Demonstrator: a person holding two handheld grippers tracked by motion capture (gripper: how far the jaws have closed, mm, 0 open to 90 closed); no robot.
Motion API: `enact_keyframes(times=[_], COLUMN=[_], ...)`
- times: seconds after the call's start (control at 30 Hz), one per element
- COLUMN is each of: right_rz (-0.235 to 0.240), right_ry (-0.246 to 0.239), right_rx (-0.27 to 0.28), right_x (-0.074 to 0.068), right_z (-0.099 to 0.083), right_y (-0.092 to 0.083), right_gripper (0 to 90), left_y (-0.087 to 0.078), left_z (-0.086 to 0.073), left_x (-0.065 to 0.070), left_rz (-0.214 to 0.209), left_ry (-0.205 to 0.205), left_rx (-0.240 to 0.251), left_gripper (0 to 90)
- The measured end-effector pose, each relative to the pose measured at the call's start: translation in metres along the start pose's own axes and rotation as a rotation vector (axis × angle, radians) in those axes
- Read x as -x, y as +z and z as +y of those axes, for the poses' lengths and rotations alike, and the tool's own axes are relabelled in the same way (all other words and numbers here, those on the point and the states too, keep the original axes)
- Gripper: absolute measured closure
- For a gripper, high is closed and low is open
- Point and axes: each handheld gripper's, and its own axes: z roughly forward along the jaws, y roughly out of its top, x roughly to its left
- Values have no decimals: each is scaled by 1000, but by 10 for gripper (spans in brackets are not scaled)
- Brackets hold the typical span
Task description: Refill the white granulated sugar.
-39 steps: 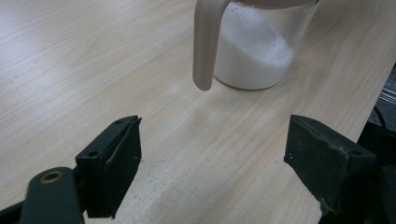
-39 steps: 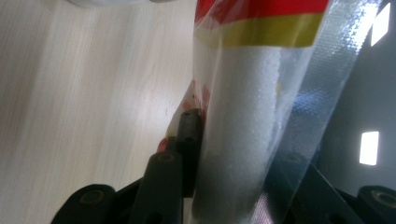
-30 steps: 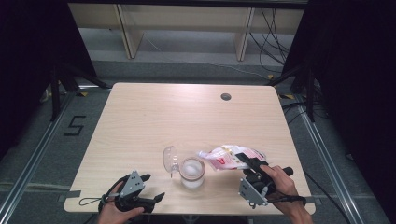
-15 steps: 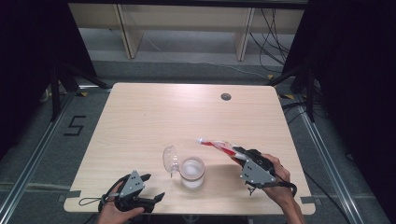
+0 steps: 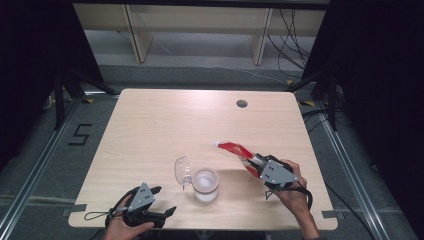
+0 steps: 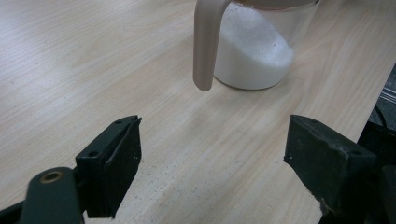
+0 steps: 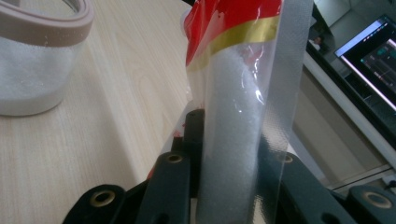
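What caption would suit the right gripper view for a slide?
Right gripper jaws clamp a red-topped plastic bag of white powder, beside a glass jar on the wooden table.

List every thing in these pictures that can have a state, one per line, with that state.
Glass jar: upright, lid open, partly filled with white granules.
Jar lid: flipped open to the jar's left.
Red and clear plastic bag: clamped, white granules inside.
Right claw: shut on the bag.
Left claw: open, empty, resting on the table.
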Motion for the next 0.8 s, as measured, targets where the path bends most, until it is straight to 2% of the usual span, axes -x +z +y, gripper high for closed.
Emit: enact_keyframes(times=[0.07,0.1,0.17,0.27,0.3,0.33,0.37,0.4,0.47,0.5,0.57,0.6,0.73,0.8], right_rz=[2,0,2,3,-2,-5,-6,-8,-12,-11,-14,-15,-25,-34], right_ry=[19,11,40,44,58,56,75,67,94,88,118,109,158,149], right_rx=[-15,-16,-24,-36,-47,-51,-57,-57,-66,-65,-68,-64,-77,-80], right_x=[-1,-1,-1,-2,-2,-2,-3,-2,-3,-1,-1,0,1,3], right_z=[-4,-5,-6,-8,-8,-9,-9,-10,-11,-12,-12,-13,-15,-16], right_y=[1,2,1,0,-2,-3,-4,-4,-7,-7,-9,-9,-12,-14], right_gripper=[777,777,777,773,770,767,766,764,763,762,761,761,754,750], left_y=[0,-1,-1,0,-1,-1,-1,-1,-1,-1,-1,-1,-1,-1], left_z=[0,0,0,0,0,0,0,0,0,0,0,0,0,0], left_x=[1,0,0,1,0,1,0,0,1,1,0,0,0,0], left_rz=[-1,-10,3,-10,-3,-13,-14,-10,-11,-11,-11,-8,-9,-11], left_ry=[-11,-3,-2,-15,2,-12,-9,-8,-10,-10,-9,-9,-10,-10], left_rx=[9,-2,2,8,-1,1,-3,-2,1,3,-2,-2,-2,-2], left_gripper=[183,183,183,183,183,183,183,183,183,183,183,183,183,183])
